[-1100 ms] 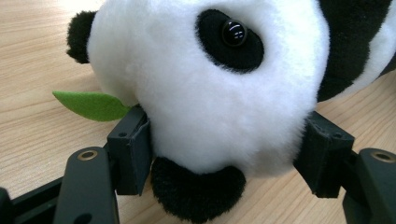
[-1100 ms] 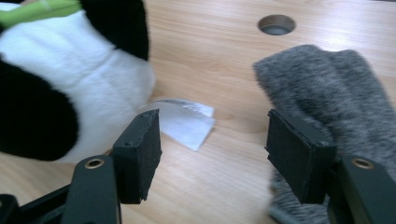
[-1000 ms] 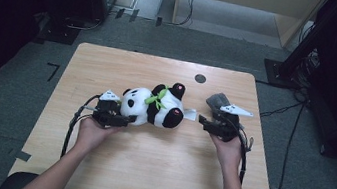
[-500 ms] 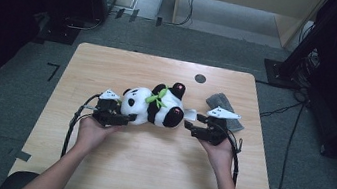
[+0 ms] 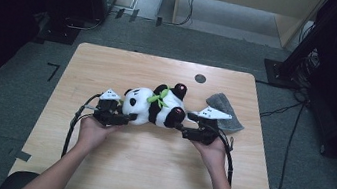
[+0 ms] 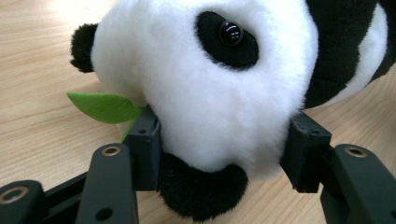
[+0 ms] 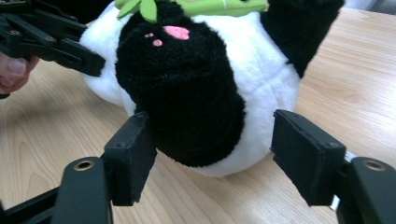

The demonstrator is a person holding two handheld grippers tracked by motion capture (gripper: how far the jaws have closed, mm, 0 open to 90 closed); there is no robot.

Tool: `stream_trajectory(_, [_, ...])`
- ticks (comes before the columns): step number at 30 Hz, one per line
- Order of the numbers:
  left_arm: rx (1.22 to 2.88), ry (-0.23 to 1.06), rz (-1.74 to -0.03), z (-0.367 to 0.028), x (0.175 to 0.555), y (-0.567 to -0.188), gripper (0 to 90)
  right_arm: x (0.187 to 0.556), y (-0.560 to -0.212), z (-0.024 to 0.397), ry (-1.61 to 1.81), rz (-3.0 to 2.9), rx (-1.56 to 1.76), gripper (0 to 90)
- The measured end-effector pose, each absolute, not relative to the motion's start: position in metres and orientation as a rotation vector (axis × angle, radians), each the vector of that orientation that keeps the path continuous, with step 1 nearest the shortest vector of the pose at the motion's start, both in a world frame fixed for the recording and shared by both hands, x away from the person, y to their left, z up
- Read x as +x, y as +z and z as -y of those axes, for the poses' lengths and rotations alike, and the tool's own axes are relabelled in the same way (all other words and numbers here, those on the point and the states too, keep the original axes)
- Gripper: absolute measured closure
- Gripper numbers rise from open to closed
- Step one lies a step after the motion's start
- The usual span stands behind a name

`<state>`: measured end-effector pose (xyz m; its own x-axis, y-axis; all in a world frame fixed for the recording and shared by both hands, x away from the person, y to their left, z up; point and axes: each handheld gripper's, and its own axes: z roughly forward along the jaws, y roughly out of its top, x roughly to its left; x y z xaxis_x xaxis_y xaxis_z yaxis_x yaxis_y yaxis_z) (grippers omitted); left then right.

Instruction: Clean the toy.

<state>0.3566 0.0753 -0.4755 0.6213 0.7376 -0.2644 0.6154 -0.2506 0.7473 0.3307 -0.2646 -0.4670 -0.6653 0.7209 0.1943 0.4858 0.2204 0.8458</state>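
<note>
Two grippers are bracketing the black-and-white plush panda: the left gripper, jaws just narrowing, is clamping its head, while the right gripper, having moved in, is widening around a leg, ungripped.

A: Your left hand-held gripper is matte black, with a small white three-cornered plate on top and a black cable looping back along your forearm.

B: And your right hand-held gripper?

A: Black too, with a larger pale plate and its own black cable. Up close, both have blocky black pads on flat arms with brass-ringed screw holes. Your forearms are bare, no sleeves.
</note>
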Motion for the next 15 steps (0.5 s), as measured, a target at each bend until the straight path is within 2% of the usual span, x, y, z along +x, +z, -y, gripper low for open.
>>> stream_trajectory(7, [1.965,0.141,-1.05,-0.072,0.355,-0.474,43.6,0.334,-0.471,0.254,1.424,-2.253,1.152,19.8])
stream_trajectory(15, [1.969,0.128,-1.035,-0.073,0.356,-0.474,44.0,0.34,-0.48,0.243,1.439,-2.245,1.109,12.8])
